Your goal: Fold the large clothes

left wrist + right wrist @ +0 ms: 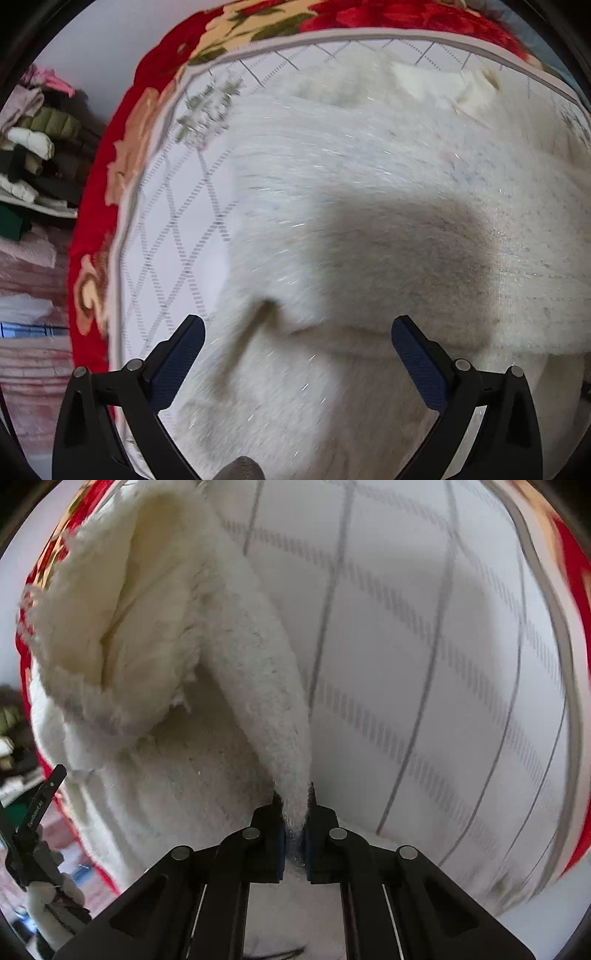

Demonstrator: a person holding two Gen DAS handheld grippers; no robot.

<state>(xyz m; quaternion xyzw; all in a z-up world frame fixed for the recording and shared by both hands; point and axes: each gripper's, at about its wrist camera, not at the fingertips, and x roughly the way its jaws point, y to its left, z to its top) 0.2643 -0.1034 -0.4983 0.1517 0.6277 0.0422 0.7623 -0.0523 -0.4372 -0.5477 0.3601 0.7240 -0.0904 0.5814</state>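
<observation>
White fuzzy garment [155,686]: spread on a checked sheet [424,646] over a red flowered blanket [92,229].
Right gripper [294,812]: clamped on a narrow fleece edge that runs up and away from it, bulk to its left.
Left gripper [297,332]: jaws wide, holding nothing, poised over the garment body.
Judged: the right hand carries the fold.

A: What colour is the fluffy garment [369,192]?
B: Creamy white, with tiny glints in the pile.
A: And the mattress [424,627] under it?
B: White, crossed by grey diamond lines, some solid, some dashed.
A: The blanket [94,206] at its edge?
B: Red with peach and cream flowers and green leaves.
A: The tools?
B: Black, blue pads [177,365].
</observation>
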